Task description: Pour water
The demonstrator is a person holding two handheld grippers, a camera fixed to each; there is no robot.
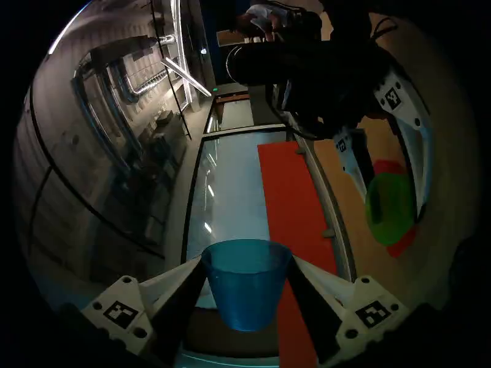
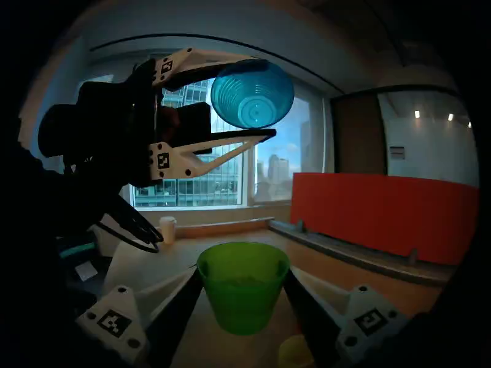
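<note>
Green cup [image 2: 243, 288] sits nearest the lens in the right gripper view. It is upright, with both fingers of the right gripper [image 2: 243, 275] pressed on its sides, just above a wooden table [image 2: 344, 276]. The left gripper [image 1: 247, 265] likewise clamps the blue cup [image 1: 247, 297] on both sides. In the right gripper view we note the blue cup high above the green one, rolled onto its side with its base toward the lens, against the window [image 2: 196, 178]. No stream of water is visible, and we cannot tell whether either cup holds any. Our judgement: the blue cup is at pouring angle, but its mouth does not look lined up over the green cup. Remaining: confirm transfer, right the blue cup, set both down.
</note>
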